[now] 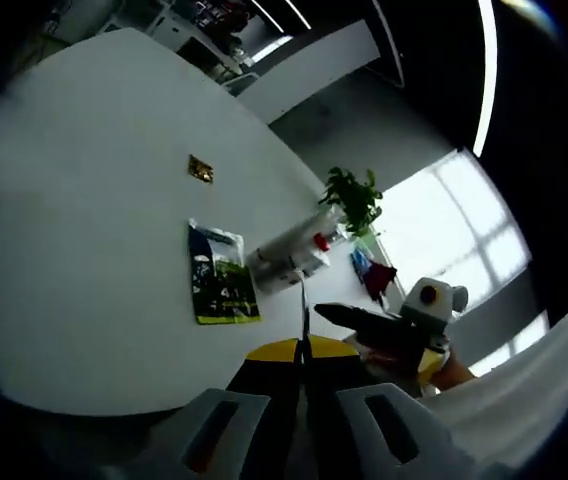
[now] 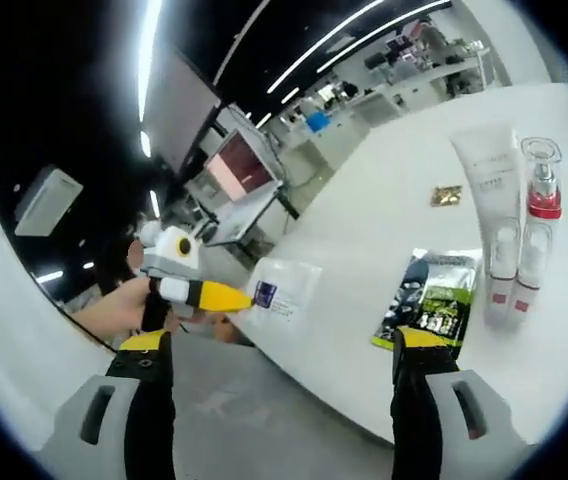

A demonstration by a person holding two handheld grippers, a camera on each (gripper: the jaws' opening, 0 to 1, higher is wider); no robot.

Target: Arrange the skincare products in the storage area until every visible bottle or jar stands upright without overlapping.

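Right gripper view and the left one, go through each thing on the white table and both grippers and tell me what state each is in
white tube: lying flat on the table.
clear bottle with red band: lying flat beside the tube.
green sachet: lying flat near the table edge.
gold packet: lying flat, apart from the rest.
left gripper: shut, holding nothing.
right gripper: open, holding nothing.
white table: bears all four items.

On the white table [image 1: 74, 250] we see a green-and-black printed sachet [image 1: 221, 277] near the front edge, a small gold foil square [image 1: 200, 169] mid-table, and a leafy green plant [image 1: 352, 198] beyond the far edge.
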